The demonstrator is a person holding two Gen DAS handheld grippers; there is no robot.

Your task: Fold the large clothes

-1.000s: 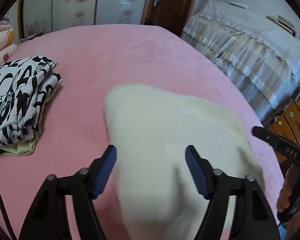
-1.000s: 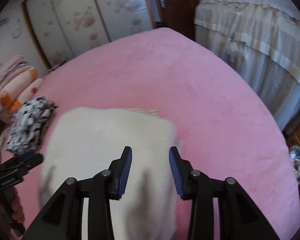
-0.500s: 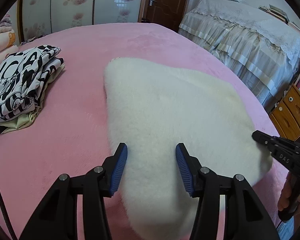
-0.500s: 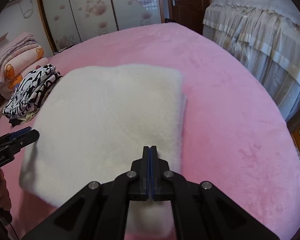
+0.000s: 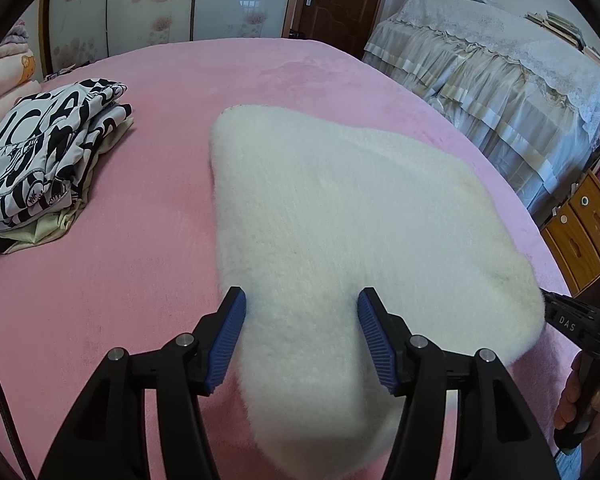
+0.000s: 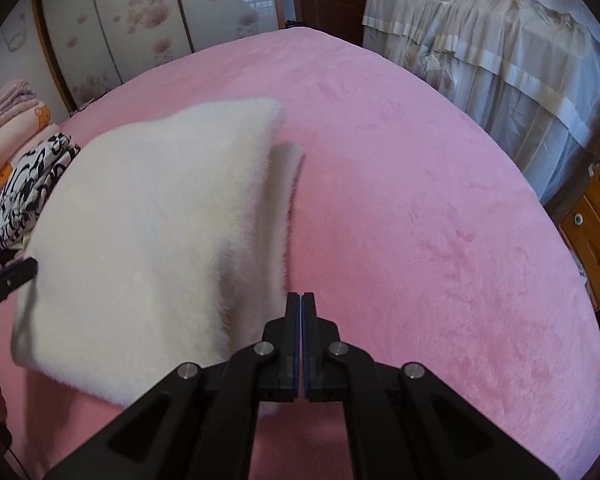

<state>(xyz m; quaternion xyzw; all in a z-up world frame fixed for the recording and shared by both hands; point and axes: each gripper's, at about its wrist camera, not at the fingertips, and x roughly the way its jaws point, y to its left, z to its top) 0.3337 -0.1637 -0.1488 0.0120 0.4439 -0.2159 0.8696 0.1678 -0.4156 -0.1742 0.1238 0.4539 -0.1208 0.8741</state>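
Left tongs (image 5: 300,336) stand half-wide astride the near edge of the folded fluffy cream-white fleece garment (image 5: 340,220) on the pink plush bed (image 5: 140,260), having just widened, pads not pressing. Right tongs (image 6: 301,312) are fully closed and empty beside its right edge, where a lower layer pokes out. Risk: any drag from either would probably skew the loose stacked layers.

Near end of white fluffy garment (image 5: 340,240) was hidden under left gripper (image 5: 302,332). Its left corner blurred in right view. Folded black-and-white clothes (image 5: 40,152) cut off at frame edge.
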